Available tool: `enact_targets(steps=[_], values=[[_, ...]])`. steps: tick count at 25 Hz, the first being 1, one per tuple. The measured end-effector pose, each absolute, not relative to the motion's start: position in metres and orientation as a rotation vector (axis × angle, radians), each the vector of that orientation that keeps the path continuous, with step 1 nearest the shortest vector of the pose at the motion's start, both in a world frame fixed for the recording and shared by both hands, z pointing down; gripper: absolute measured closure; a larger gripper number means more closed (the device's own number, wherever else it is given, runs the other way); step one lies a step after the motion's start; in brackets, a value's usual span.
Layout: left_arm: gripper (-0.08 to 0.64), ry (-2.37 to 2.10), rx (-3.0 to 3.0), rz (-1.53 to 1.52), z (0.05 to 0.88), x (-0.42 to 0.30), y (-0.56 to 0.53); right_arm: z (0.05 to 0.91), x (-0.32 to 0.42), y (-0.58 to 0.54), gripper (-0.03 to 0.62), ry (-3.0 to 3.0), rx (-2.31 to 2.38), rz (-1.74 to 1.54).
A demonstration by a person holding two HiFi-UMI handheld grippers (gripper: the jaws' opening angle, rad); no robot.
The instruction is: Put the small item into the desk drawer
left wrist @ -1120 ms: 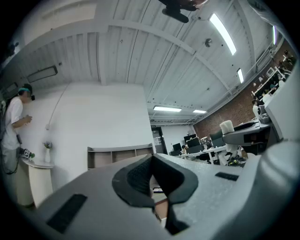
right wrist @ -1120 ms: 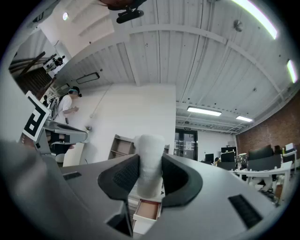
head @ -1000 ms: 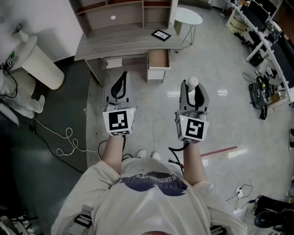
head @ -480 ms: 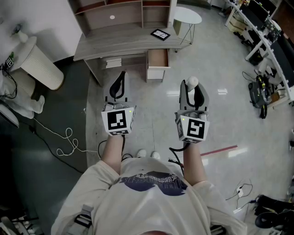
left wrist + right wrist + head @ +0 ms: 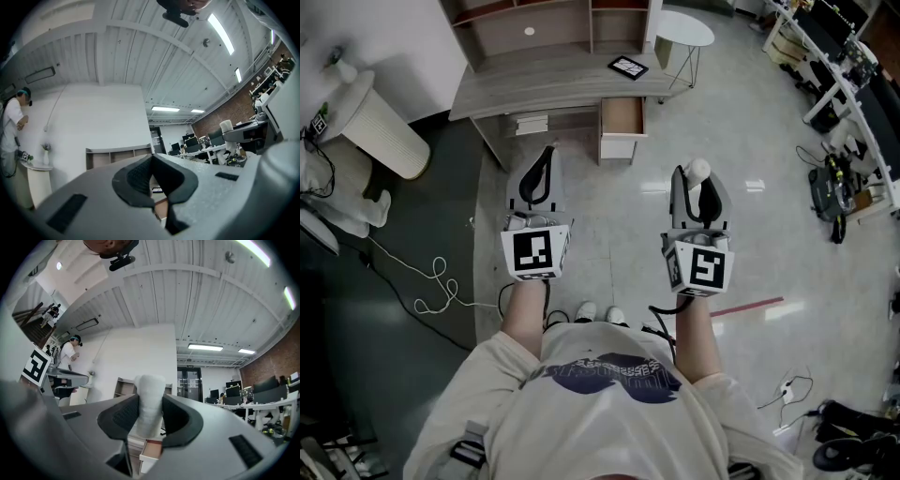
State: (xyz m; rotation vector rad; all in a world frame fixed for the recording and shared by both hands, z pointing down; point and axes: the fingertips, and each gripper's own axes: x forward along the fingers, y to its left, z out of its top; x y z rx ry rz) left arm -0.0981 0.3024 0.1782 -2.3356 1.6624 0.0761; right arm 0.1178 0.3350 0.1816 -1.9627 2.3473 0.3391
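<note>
**Head view: open drawer lay ahead of the right gripper and to its left**

The table (image 5: 553, 89) stood across the top of the picture, well apart from the person on the pale floor. Its drawer (image 5: 622, 117) was pulled open toward the person, with its long side running away from them and its inside bare as far as could be seen.

The drawer lay ahead of both grippers and roughly midway between their lines. It was to the right of the left gripper (image 5: 546, 157) and to the left of the right gripper (image 5: 697, 178). Both pointed toward the table at about the same distance from it, so neither was clearly nearer.

In the left gripper view the jaws were together at the tips with nothing between them.

In the right gripper view the jaws were closed on the small white roll (image 5: 697, 170). A pad lay against each side of it, though the jaws had just eased open a little. The roll stood upright, across the line of the jaws, with its top poking above them.

In that view the open drawer showed directly below the roll. The likely move was a carry forward and slightly left, then a lowering over the drawer's mouth.
</note>
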Motion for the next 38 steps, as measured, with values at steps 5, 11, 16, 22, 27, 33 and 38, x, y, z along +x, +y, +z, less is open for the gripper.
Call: enact_targets(steps=[5,11,16,22,27,33,38], values=[[0.551,1.654,-2.339,0.052,0.179,-0.082,0.302,0.186,0.131,0.334,0.454,2.373,-1.962,0.313],[0.551,1.688,-2.330,0.007,0.187,-0.065,0.297,0.186,0.153,0.326,0.454,2.377,-1.943,0.307],[0.551,1.721,-2.311,-0.017,0.195,-0.060,0.292,0.197,0.166,0.318,0.454,2.392,-1.931,0.292],[0.551,1.748,-2.303,-0.028,0.204,-0.062,0.266,0.206,0.169,0.295,0.454,2.406,-1.920,0.285],[0.551,1.712,-2.323,-0.040,0.211,-0.063,0.225,0.212,0.166,0.258,0.454,2.375,-1.932,0.258],[0.550,1.699,-2.345,-0.032,0.210,-0.081,0.151,0.207,0.153,0.197,0.454,2.354,-1.967,0.271],[0.551,1.651,-2.383,-0.023,0.210,-0.091,0.089,0.215,0.142,0.149,0.454,2.325,-2.032,0.247]])
